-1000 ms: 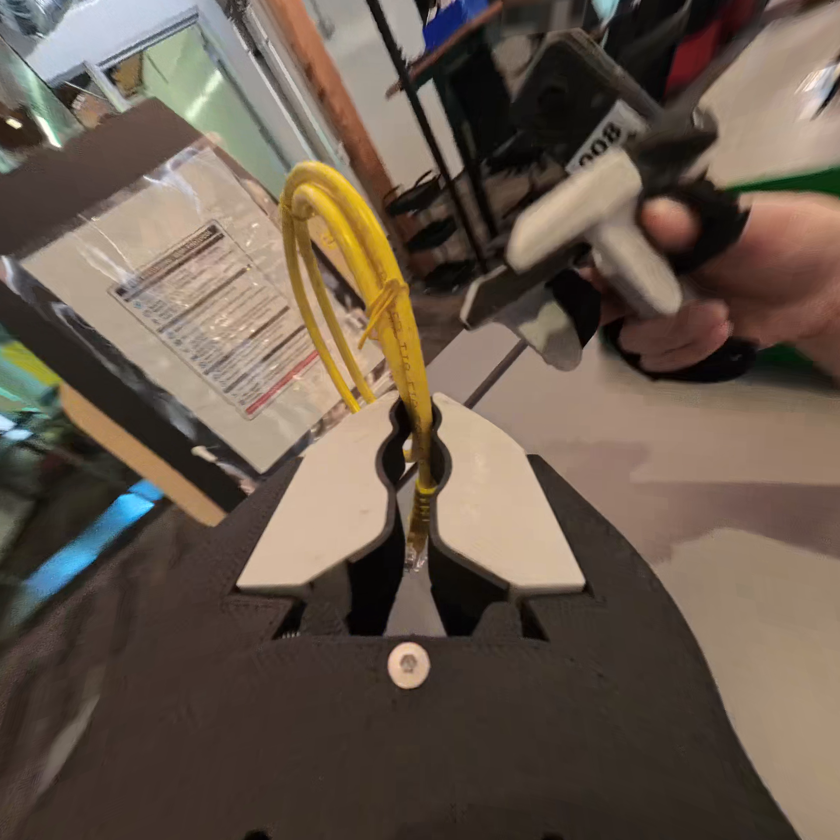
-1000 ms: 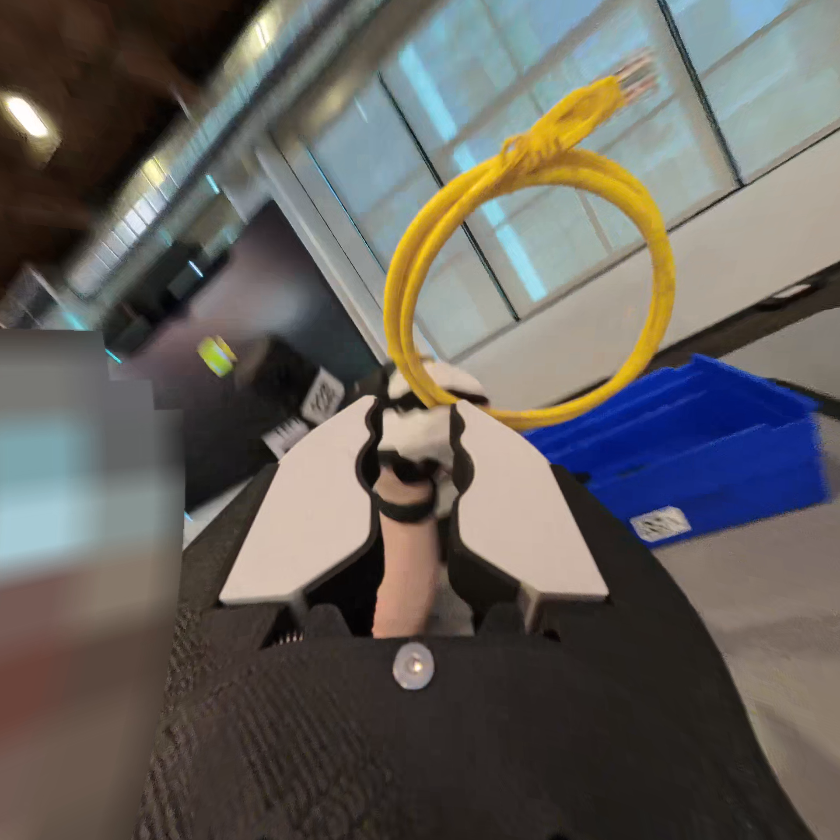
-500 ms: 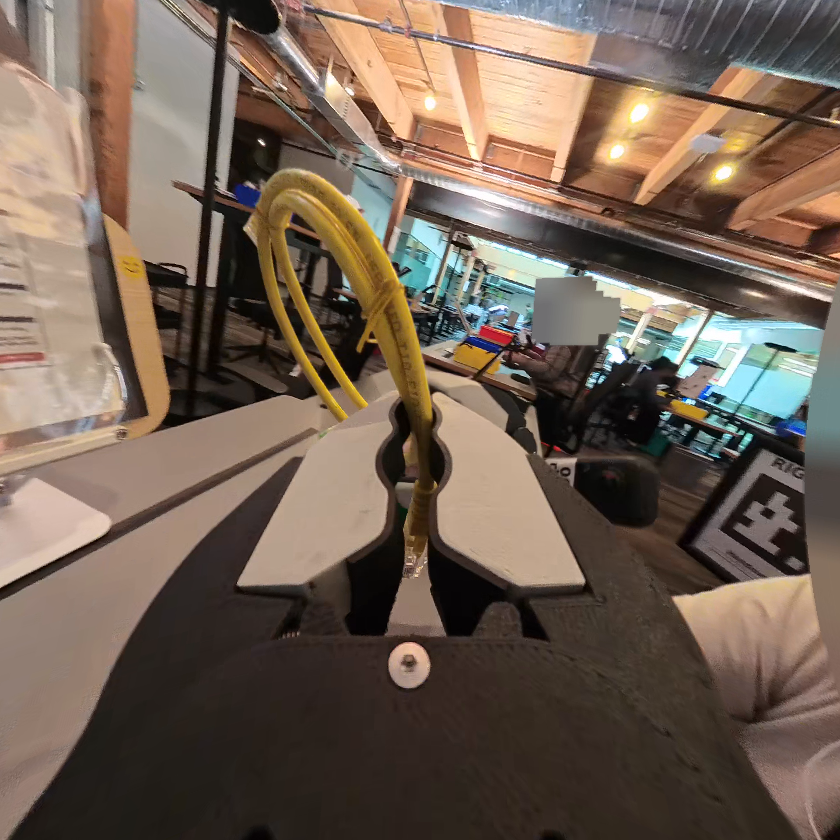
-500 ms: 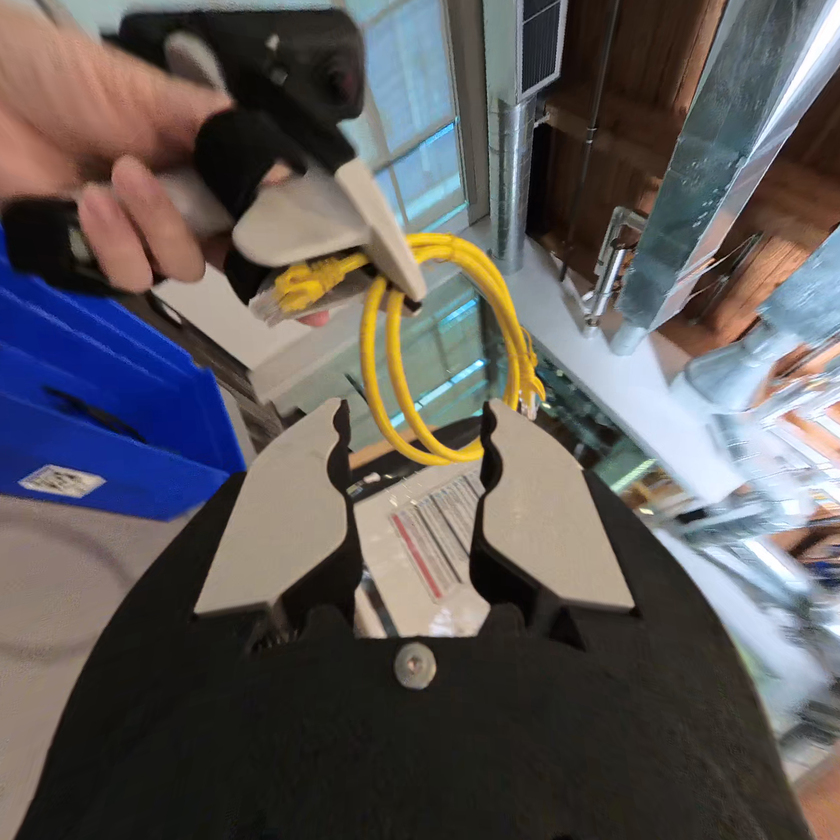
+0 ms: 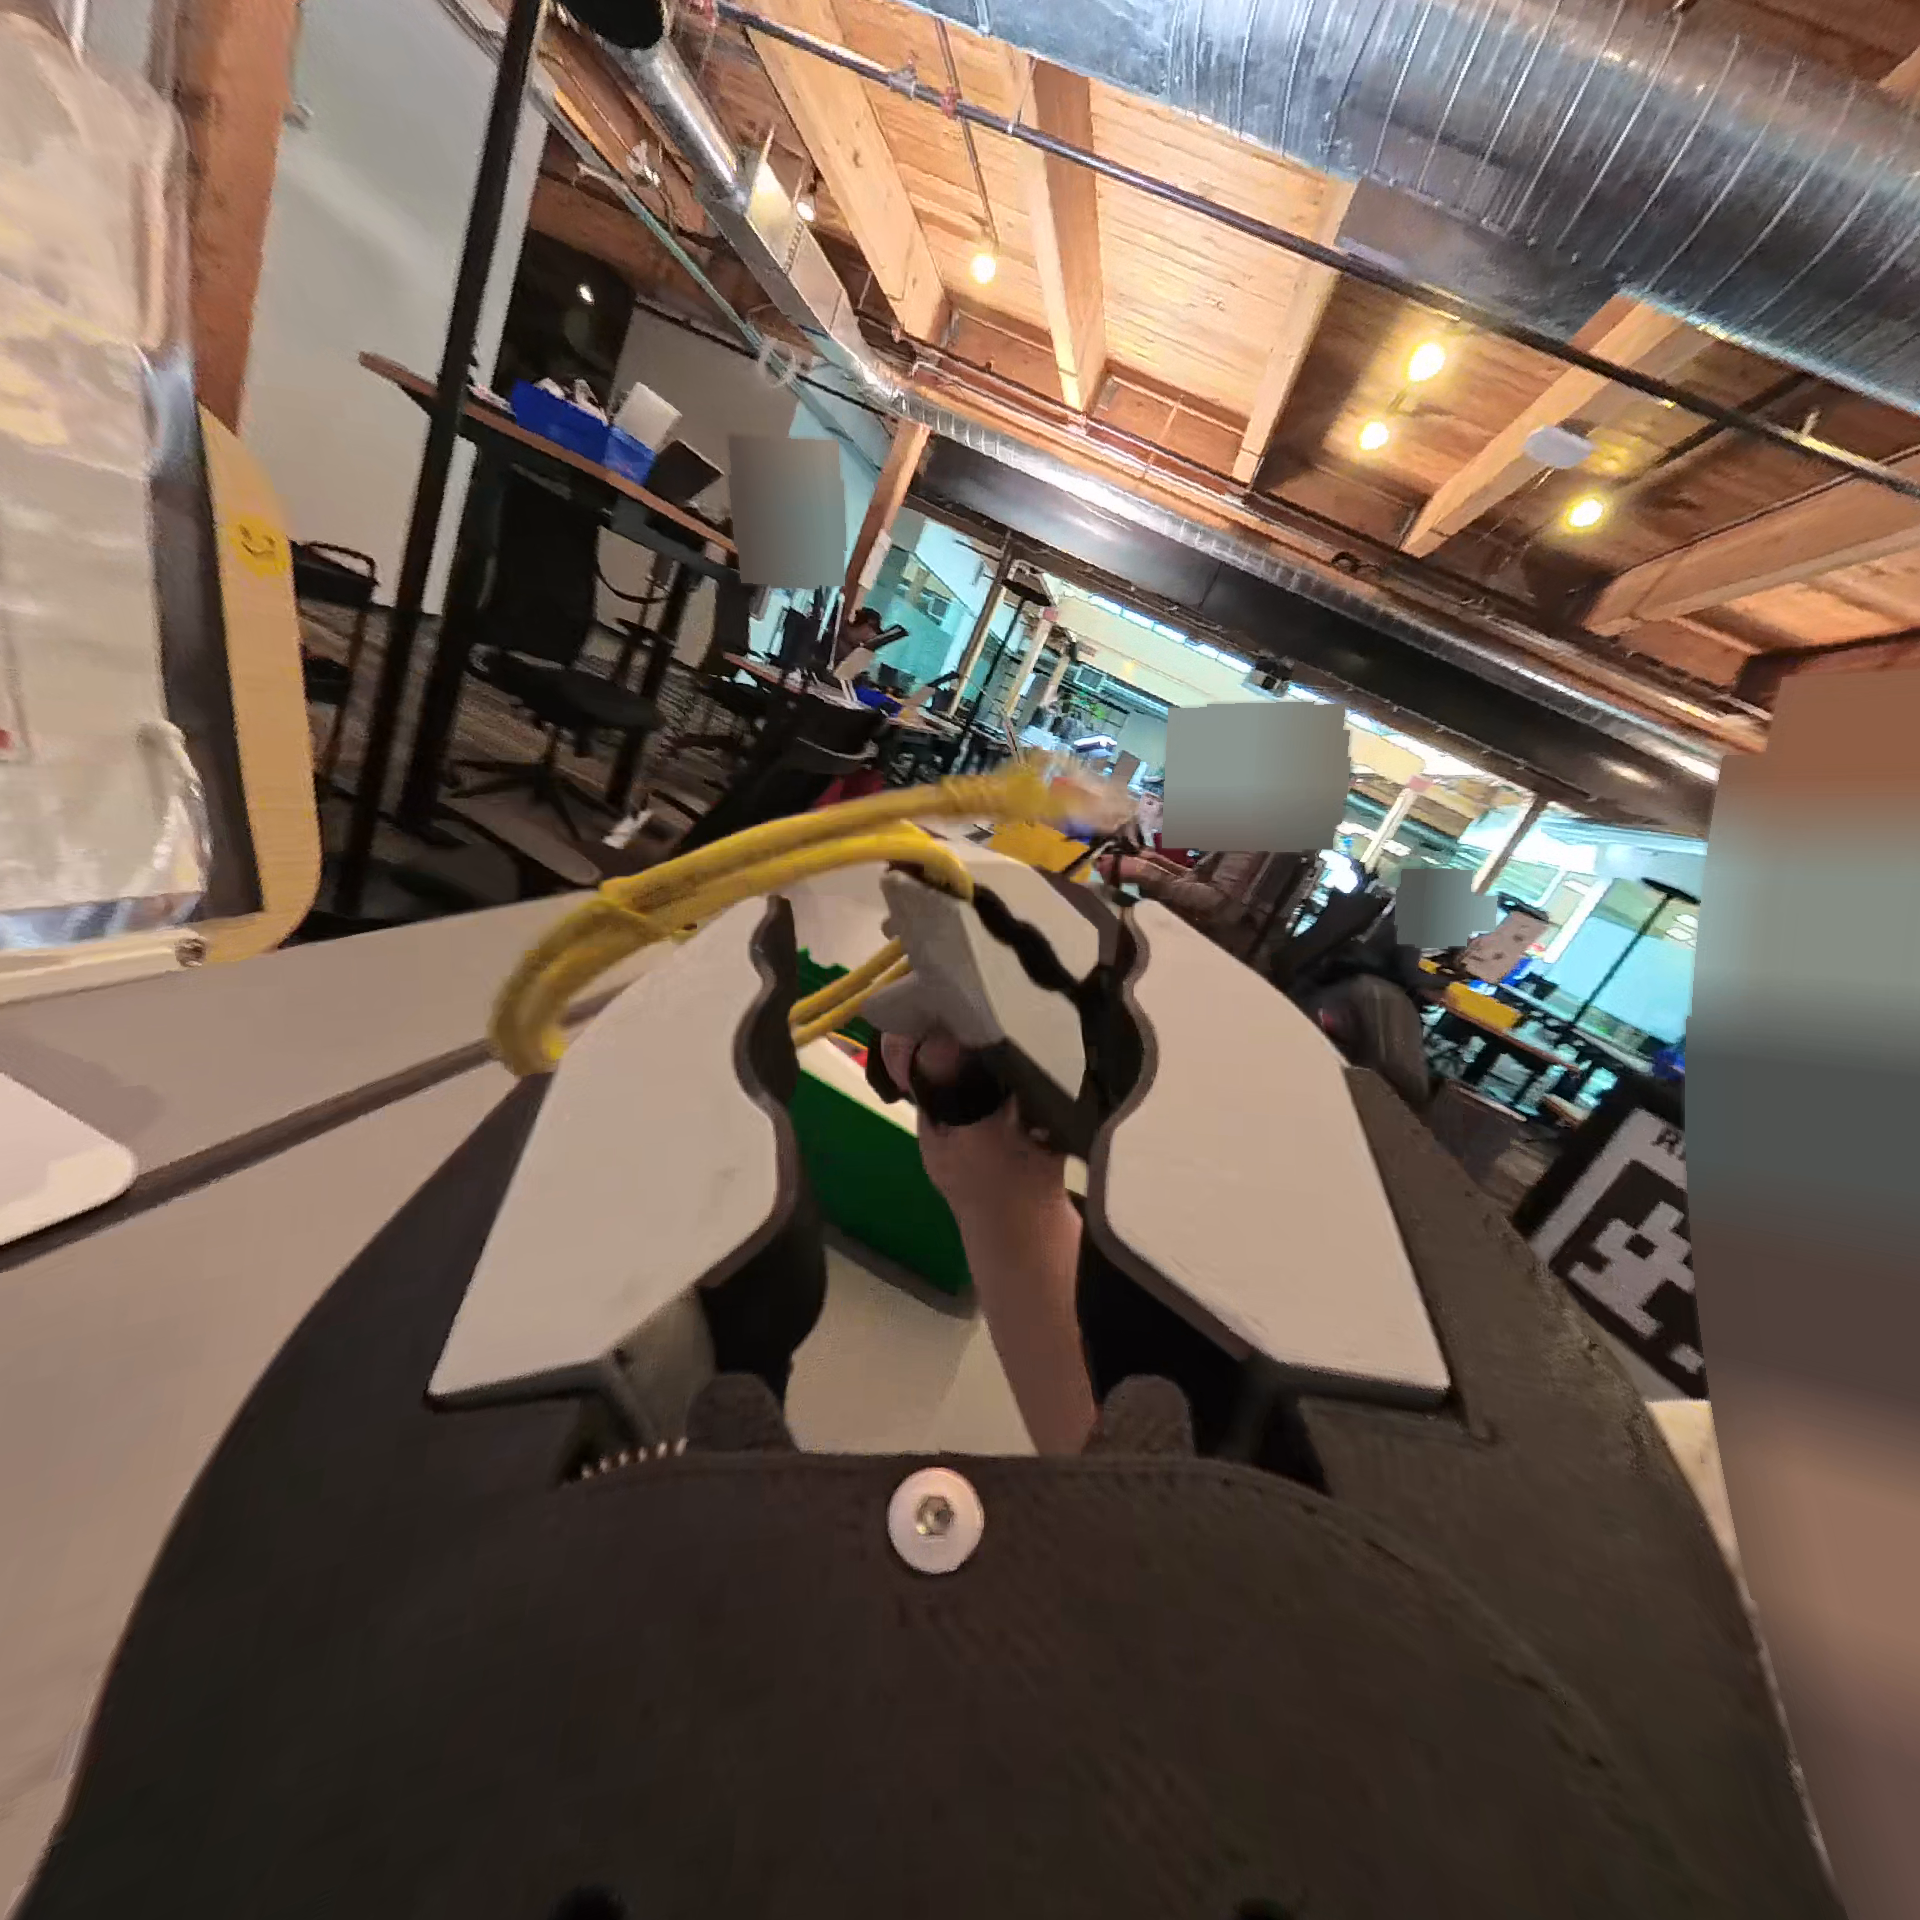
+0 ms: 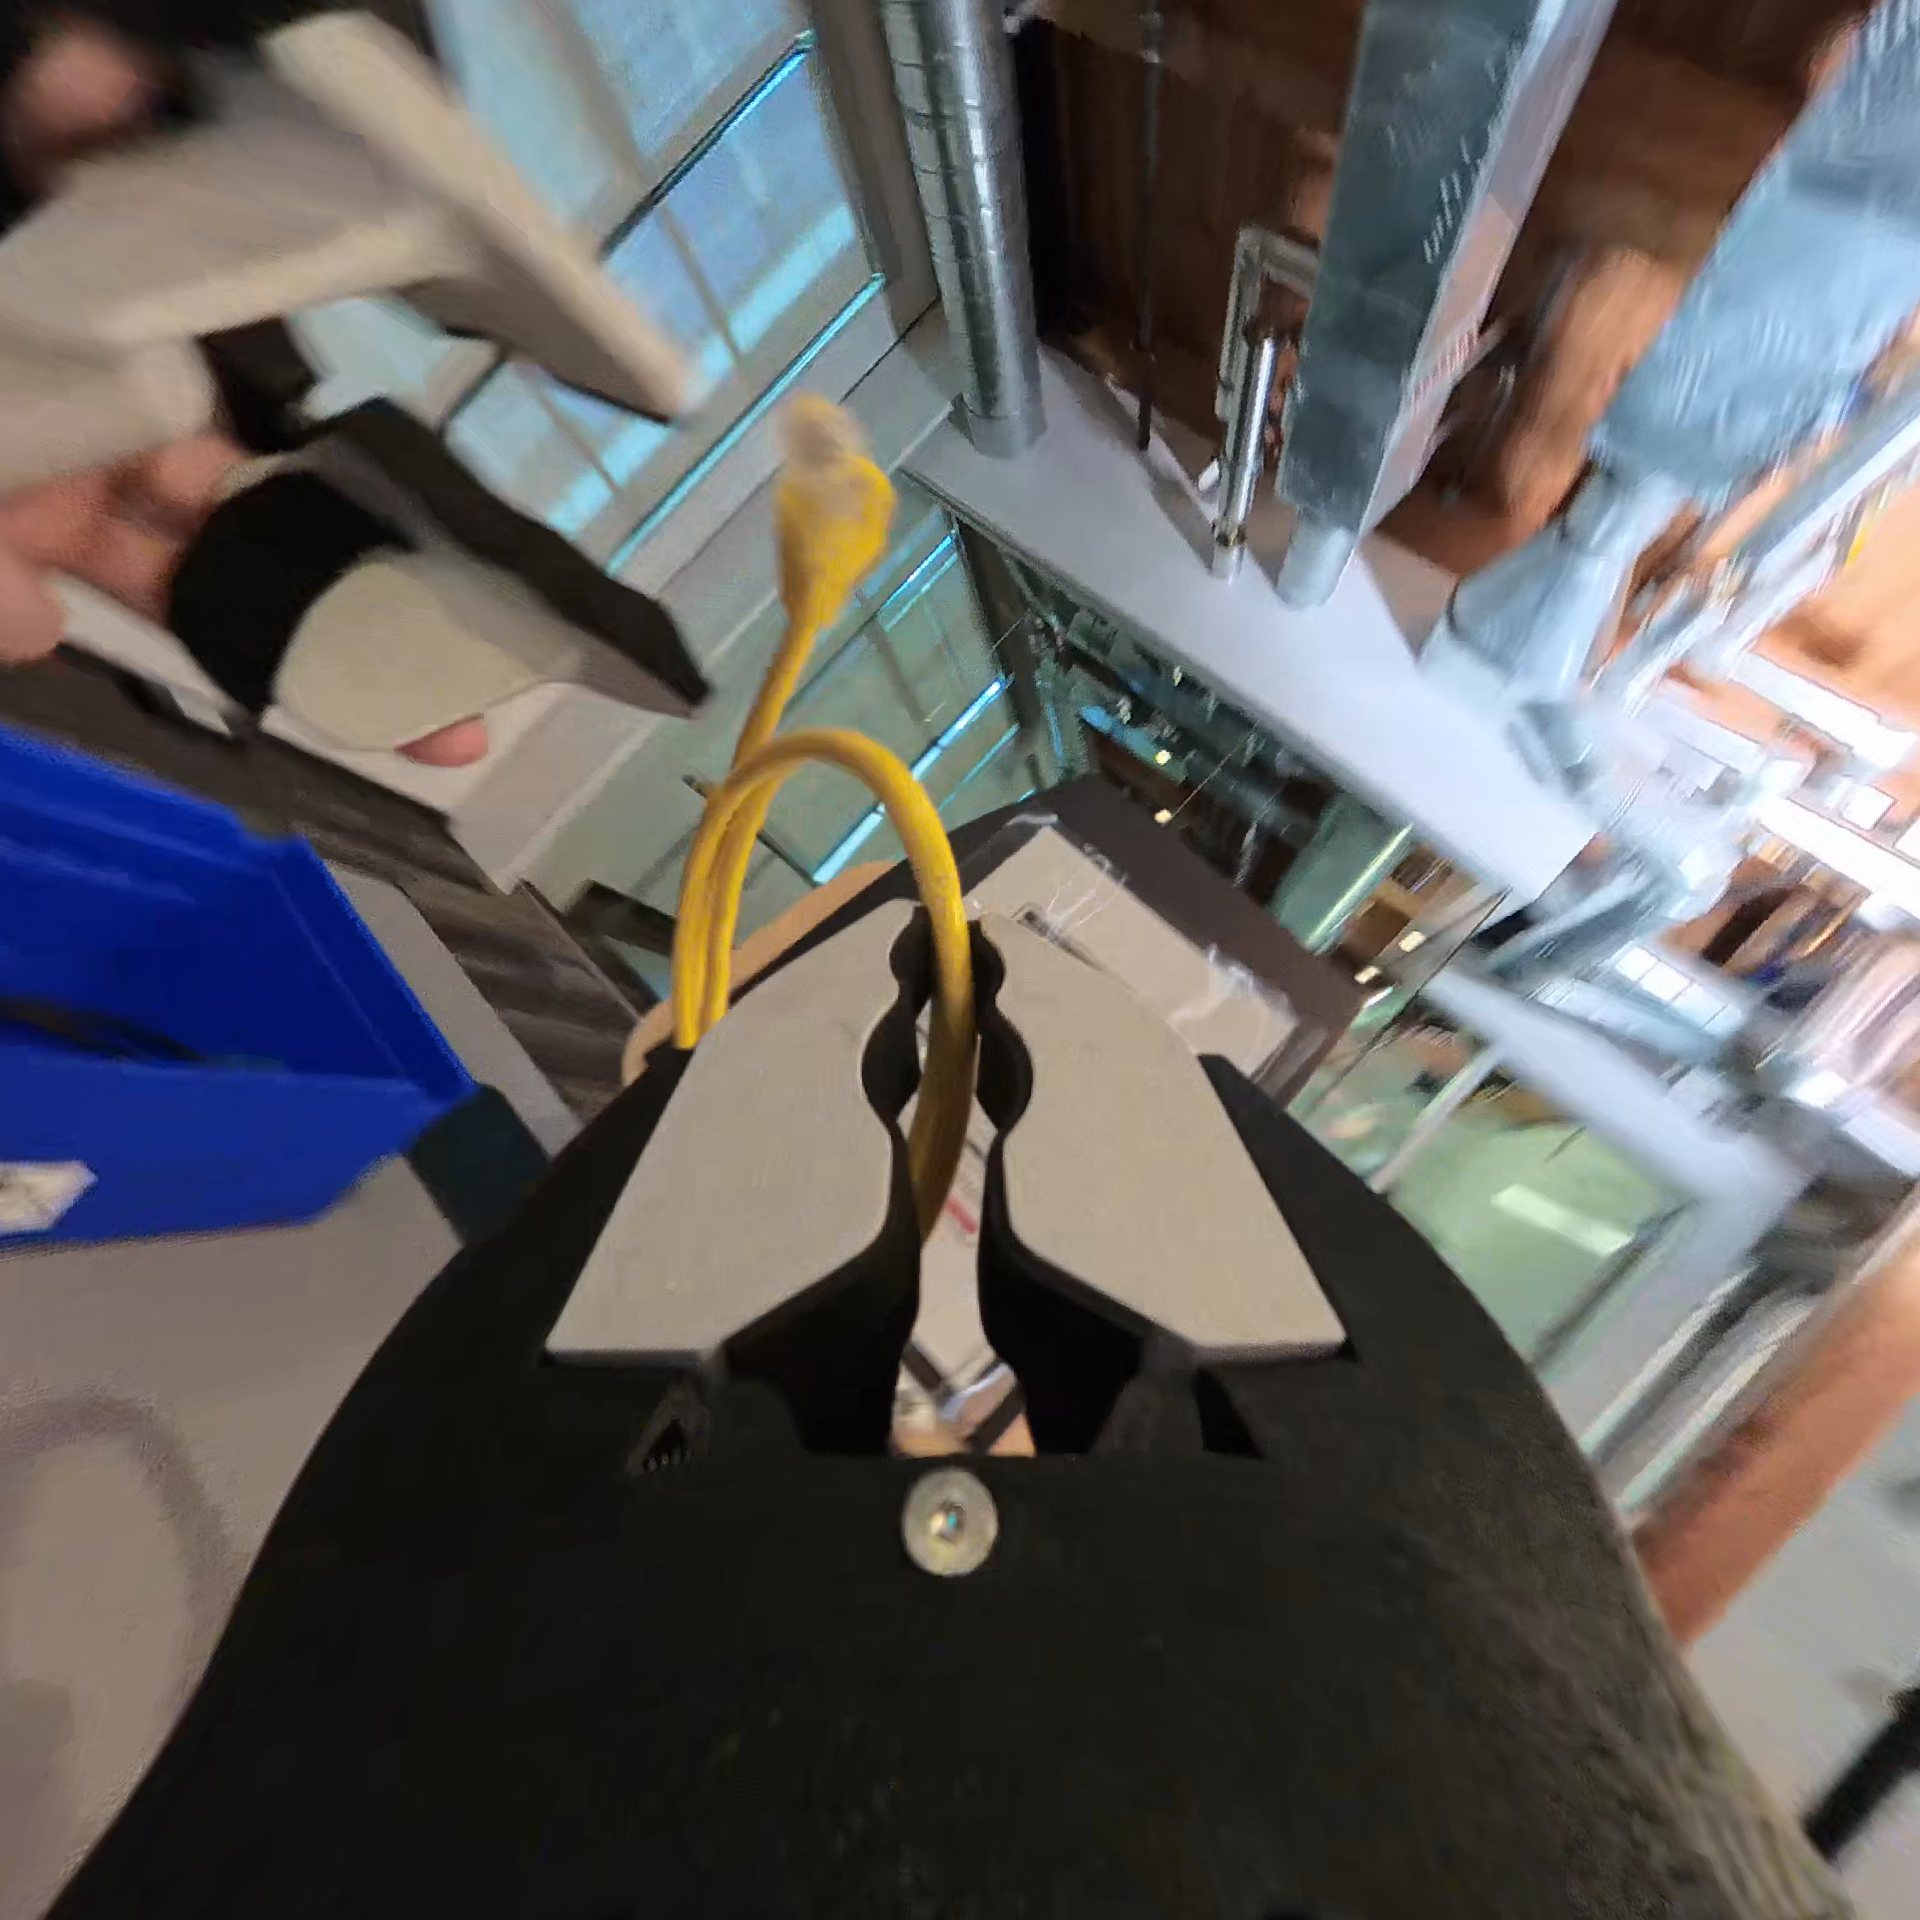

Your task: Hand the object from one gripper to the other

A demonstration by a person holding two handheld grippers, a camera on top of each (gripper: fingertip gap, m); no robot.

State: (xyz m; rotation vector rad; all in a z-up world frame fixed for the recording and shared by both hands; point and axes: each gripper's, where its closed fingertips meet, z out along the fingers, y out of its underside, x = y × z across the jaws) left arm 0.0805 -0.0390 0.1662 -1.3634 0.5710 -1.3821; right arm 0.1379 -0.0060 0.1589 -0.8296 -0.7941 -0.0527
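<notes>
Now the right tongs [image 6: 940, 1023] pinch the coiled yellow network cable [image 6: 935, 925], its plug pointing away from them, while the left tongs [image 5: 940, 997] stand spread just beside, apparently releasing it.

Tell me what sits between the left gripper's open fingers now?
In the left wrist view, the left gripper frames the right gripper, which grips the coiled yellow cable; nothing touches the left fingers.

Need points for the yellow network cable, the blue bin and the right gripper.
yellow network cable [image 6: 940, 1039]: right wrist view, strand between the fingers.
blue bin [image 6: 187, 997]: right wrist view, side wall.
right gripper [image 6: 943, 961]: right wrist view, midway between fingertips, shut on the cable.
</notes>
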